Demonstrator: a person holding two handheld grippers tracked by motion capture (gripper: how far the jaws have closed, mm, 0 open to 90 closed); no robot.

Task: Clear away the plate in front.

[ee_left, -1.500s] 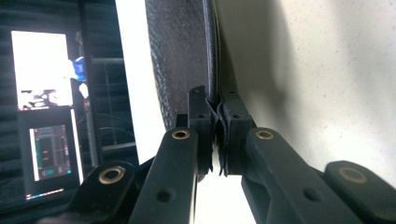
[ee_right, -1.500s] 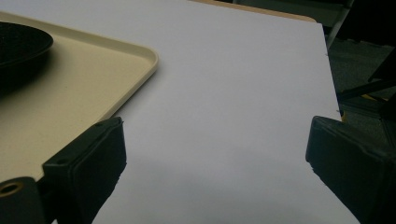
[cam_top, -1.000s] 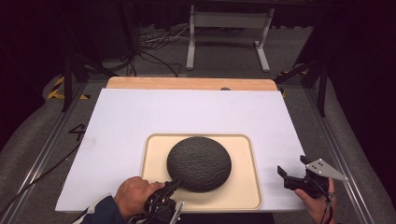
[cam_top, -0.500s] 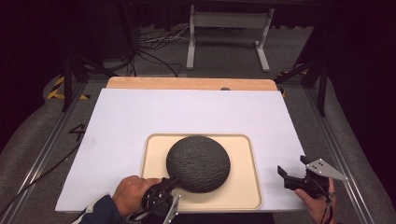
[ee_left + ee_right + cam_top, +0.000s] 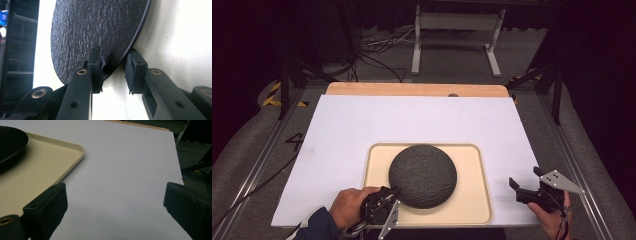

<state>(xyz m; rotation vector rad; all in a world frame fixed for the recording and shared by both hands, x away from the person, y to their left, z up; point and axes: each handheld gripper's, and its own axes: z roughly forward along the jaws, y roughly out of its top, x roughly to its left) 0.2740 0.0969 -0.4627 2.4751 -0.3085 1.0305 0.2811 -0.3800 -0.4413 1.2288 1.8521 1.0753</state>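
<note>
Fingers (image 5: 96, 72) straddling plate (image 5: 423, 176) rim — cream tray (image 5: 472, 200), white table (image 5: 362, 125)

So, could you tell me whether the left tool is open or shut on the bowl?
Open: the left tool has just been opening; its pads straddle the bowl rim with gaps.

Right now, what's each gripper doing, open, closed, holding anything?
Left gripper: jaws just been opening, the black plate rim between them, not pinched.
Right gripper: open wide, holding nothing.

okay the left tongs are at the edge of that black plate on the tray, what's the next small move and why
Probably draw the left tongs back off the black plate. Their jaws have just been opening, the rim sits between the pads with gaps showing, and the plate lies flat on the beige tray, apparently already set down.
</note>
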